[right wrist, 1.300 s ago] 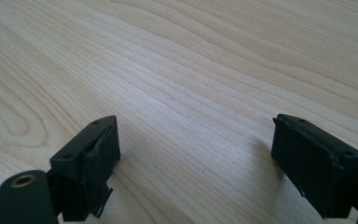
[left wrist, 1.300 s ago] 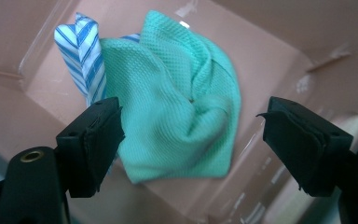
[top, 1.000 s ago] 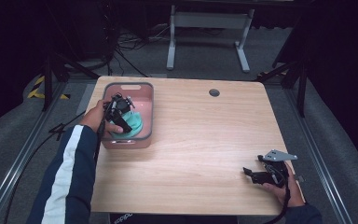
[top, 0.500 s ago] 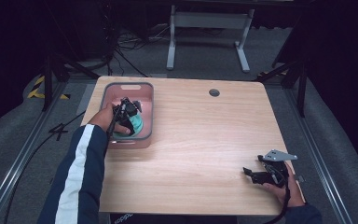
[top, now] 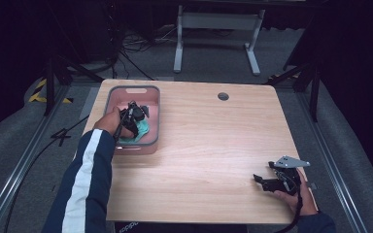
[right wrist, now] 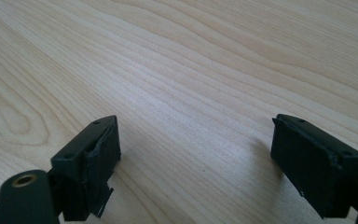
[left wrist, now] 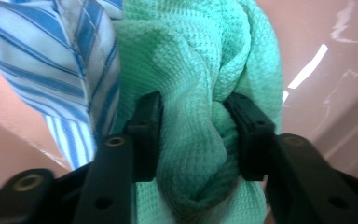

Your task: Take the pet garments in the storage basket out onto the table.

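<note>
Green cloth [left wrist: 200,140]: bunched inside the pink bin [top: 151,138] near the table's [top: 213,145] far left corner, pinched between the jaws of the left gripper [left wrist: 193,135] (a blue-striped cloth [left wrist: 65,60] lies beside it). Right gripper [right wrist: 196,154]: jaws spread wide with nothing between them, low over bare wood at the near right corner.

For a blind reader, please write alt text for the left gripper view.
The left tongs pinch a bunched green waffle-weave cloth between two black jaws. A blue-striped white cloth lies beside it, inside a pink bin.
</note>
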The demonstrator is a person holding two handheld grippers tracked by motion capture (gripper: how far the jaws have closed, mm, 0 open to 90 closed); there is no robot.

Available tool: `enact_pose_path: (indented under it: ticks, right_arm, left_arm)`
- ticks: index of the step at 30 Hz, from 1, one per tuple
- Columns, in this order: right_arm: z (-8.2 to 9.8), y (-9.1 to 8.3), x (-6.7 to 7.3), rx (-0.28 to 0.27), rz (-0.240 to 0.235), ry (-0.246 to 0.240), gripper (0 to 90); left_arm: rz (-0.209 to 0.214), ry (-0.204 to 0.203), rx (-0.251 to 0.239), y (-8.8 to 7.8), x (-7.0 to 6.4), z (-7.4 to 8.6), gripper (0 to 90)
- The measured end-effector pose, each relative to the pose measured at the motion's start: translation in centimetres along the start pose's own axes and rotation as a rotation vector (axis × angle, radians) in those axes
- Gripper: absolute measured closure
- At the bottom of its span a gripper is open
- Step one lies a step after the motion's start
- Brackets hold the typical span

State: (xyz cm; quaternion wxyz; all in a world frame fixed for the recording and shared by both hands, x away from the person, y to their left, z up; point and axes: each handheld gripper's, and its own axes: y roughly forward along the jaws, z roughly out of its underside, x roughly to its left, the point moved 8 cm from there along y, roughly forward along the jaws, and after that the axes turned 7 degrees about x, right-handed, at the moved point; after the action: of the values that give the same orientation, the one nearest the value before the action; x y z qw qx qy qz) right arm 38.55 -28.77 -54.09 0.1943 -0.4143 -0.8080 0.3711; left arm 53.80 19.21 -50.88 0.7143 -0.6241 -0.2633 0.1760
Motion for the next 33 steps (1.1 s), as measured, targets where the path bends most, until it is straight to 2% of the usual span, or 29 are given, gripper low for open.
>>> enact_pose_path:
  ticks: [3,6,11,17,22,23,25,33]
  right_arm:
    - [0.0,0.0,0.0,0.000,0.000,-0.001,16.3]
    - [0.0,0.0,0.0,0.000,0.000,-0.005,16.5]
    - [0.0,0.0,0.0,-0.001,-0.001,-0.001,16.5]
    - [0.0,0.0,0.0,-0.001,-0.002,0.000,16.4]
    - [0.0,0.0,0.0,-0.001,-0.001,-0.001,16.4]
    - [0.0,0.0,0.0,-0.001,-0.002,0.000,16.4]
    - [0.0,0.0,0.0,-0.001,-0.002,0.000,16.5]
    - [0.0,0.0,0.0,0.000,-0.002,0.000,16.4]
  left_arm:
    - [-0.022,-0.014,-0.026,-0.1,0.2,0.0,67.0]
    - [-0.025,-0.023,-0.057,-0.3,0.4,0.2,69.9]
    - [-0.008,-0.037,-0.098,-1.2,0.5,0.4,71.8]
    - [-0.013,-0.029,-0.141,-3.2,0.6,0.9,72.0]
    - [-0.051,-0.025,-0.157,-5.0,0.7,1.3,72.0]
    - [-0.053,-0.030,-0.169,-5.4,0.8,1.4,72.0]
    - [-0.054,-0.028,-0.162,-6.3,0.8,1.7,72.1]
    - [-0.072,-0.019,-0.245,-9.0,0.4,2.3,72.1]
